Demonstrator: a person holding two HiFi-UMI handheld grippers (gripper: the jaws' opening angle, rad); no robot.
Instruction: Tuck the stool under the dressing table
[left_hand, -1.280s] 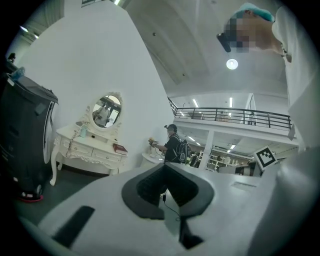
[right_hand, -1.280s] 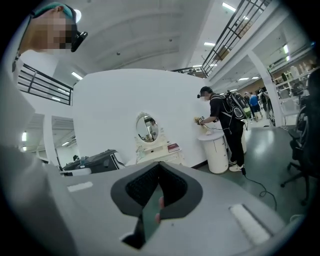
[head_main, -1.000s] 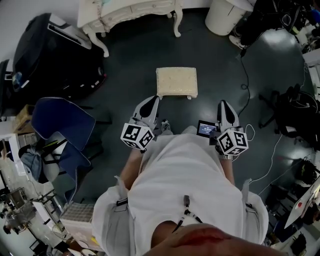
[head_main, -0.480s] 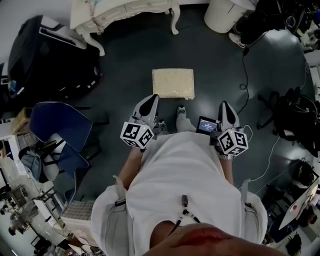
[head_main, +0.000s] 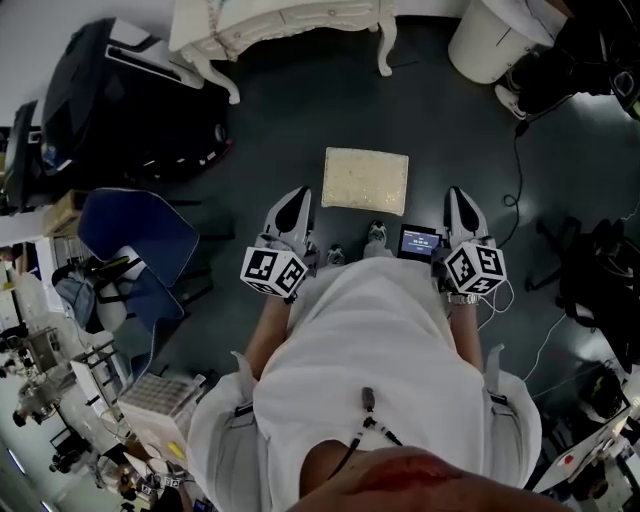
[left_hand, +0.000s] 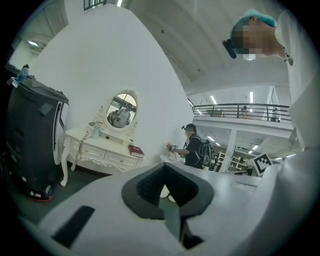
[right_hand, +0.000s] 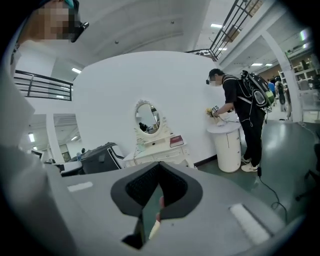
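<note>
The cream, cushioned rectangular stool (head_main: 365, 180) now stands nearer than a second ago, between and just ahead of the closed, empty left claw (head_main: 292, 208) and right claw (head_main: 458, 203), with the white carved dressing table (head_main: 290, 18) well beyond; tucking appears not yet begun.

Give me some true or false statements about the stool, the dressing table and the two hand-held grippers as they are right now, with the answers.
1. The stool stands out on the open floor, not yet under the dressing table. True.
2. The left hand-held gripper is clamped on the stool. False: its jaws are shut on nothing, and it is off the stool's left edge.
3. A blue chair stands to the person's left. True.
4. The right hand-held gripper has its jaws wide open. False: they are shut and empty.
5. The dressing table carries an oval mirror. True.
</note>
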